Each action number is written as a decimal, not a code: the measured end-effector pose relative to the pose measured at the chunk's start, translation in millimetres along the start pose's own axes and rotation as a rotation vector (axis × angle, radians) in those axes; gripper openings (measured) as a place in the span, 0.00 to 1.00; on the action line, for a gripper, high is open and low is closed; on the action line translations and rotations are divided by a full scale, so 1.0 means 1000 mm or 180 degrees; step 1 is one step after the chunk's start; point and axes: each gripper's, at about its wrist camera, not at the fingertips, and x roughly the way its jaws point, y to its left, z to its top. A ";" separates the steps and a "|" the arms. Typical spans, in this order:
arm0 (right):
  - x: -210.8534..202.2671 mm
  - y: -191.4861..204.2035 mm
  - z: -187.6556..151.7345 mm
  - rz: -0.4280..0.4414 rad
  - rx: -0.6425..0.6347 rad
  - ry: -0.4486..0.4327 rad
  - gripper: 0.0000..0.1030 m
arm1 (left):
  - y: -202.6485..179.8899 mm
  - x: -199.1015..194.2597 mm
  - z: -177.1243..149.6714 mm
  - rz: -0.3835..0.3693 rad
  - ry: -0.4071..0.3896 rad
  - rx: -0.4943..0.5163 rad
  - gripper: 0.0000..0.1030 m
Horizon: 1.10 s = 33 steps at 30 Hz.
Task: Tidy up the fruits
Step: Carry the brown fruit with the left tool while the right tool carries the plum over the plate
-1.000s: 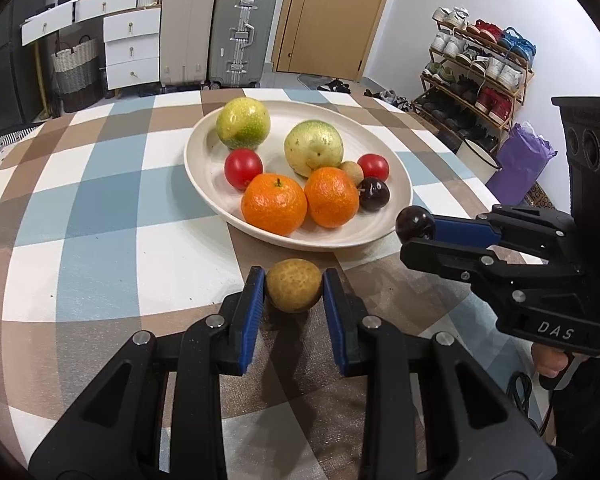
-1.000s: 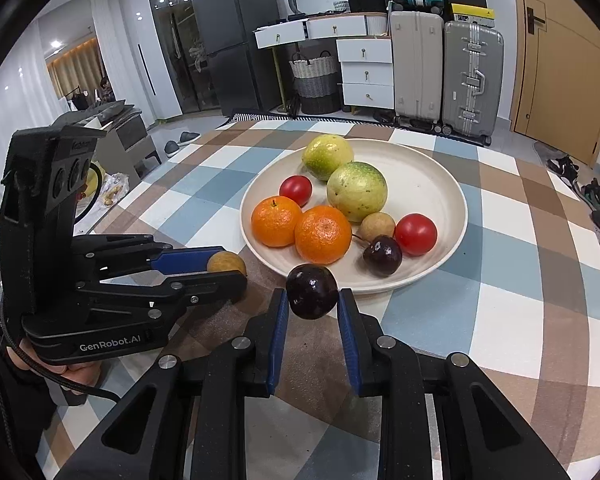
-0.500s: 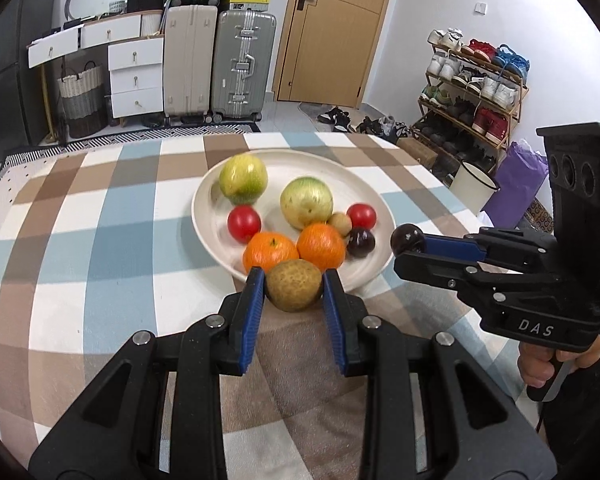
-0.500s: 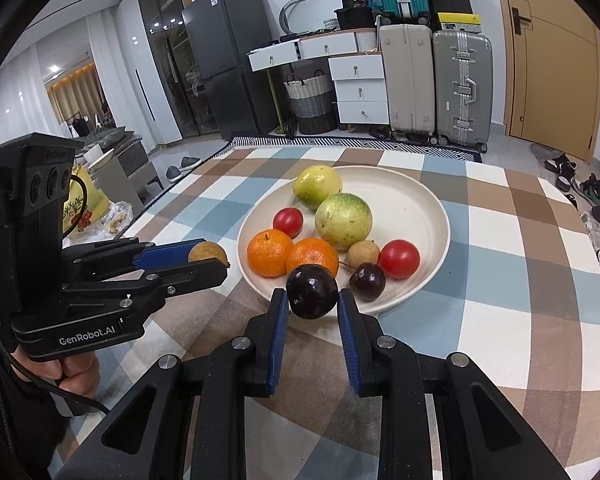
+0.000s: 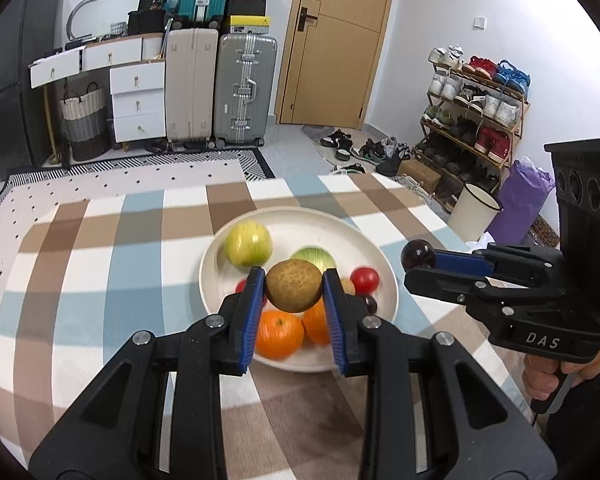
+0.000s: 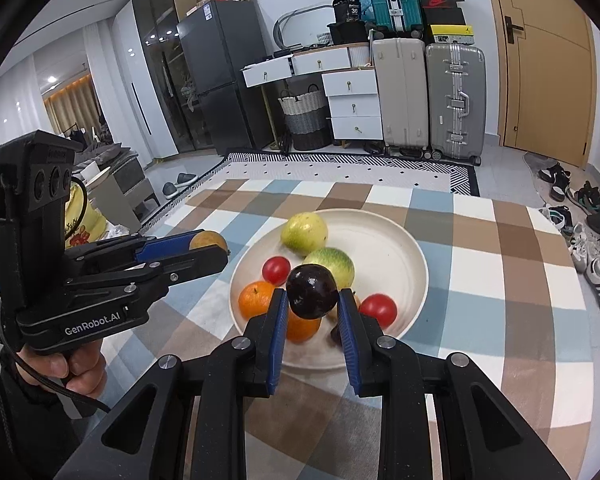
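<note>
The likeliest trouble is a fruit squirting out: both are round and smooth, each pinched near the tips of narrow blue pads, and a tilt or a bump against the other tool could roll one free onto the checked blue, brown and white tablecloth on the table. A careless drop into the shallow cream round plate could also knock the fruit already lying there (a yellow-green one, a paler green one, two oranges, red tomatoes and a small dark one) over its low rim.

On the left, the left gripper has its fingers clamped on a rough tan-brown round fruit, which hangs clear of the table, in front of and seemingly above the plate's near side. To the right, the right gripper has its fingers drawn in tight on a glossy dark purple round fruit, likewise held aloft before the plate; the two tools sit near each other but apart.
</note>
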 end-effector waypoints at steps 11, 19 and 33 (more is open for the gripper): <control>0.015 -0.025 0.028 -0.0079 0.0047 -0.0030 0.25 | 0.007 0.028 0.009 0.0074 0.0036 0.0022 0.26; 0.042 -0.038 0.020 -0.0128 0.0090 0.0127 0.25 | 0.016 0.054 0.000 0.0125 0.0134 -0.0012 0.26; 0.079 -0.050 0.005 -0.0223 0.0214 0.0339 0.25 | 0.014 0.082 -0.015 0.0160 0.0231 0.0089 0.26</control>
